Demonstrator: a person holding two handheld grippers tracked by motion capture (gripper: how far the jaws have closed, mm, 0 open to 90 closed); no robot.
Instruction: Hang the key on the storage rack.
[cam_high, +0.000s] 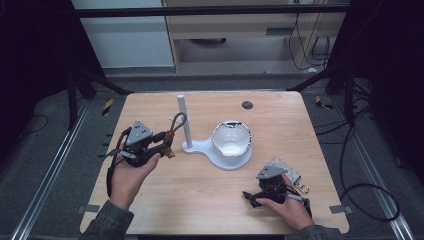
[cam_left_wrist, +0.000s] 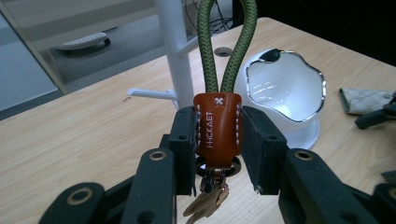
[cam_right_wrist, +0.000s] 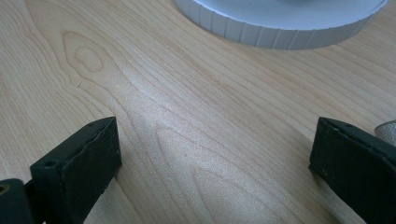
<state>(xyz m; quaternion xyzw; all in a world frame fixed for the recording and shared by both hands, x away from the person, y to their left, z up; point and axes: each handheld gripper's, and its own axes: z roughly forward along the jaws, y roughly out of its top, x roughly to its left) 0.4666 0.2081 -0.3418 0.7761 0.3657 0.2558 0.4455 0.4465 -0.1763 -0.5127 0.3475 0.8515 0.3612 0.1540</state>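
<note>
My left gripper (cam_high: 166, 145) is shut on the brown leather tab (cam_left_wrist: 217, 119) of a keychain (cam_high: 172, 131). Its green rope loop (cam_left_wrist: 219, 46) rises above the jaws, and keys (cam_left_wrist: 208, 203) hang beneath them. It is held just left of a white stand's post (cam_high: 184, 120), which carries a short side peg (cam_left_wrist: 152, 93). The stand's base holds a white bowl (cam_high: 231, 139) with a shiny rim. My right gripper (cam_high: 250, 198) rests low near the table's front right. Its jaws stand wide open over bare wood (cam_right_wrist: 215, 144), short of the stand's ribbed base (cam_right_wrist: 280, 28).
A patterned pouch (cam_high: 285, 169) with a metal ring lies right behind my right hand, near the table's right edge. A dark round grommet (cam_high: 247, 105) sits at the far side of the wooden table (cam_high: 200, 190). Dark floor and cables surround the table.
</note>
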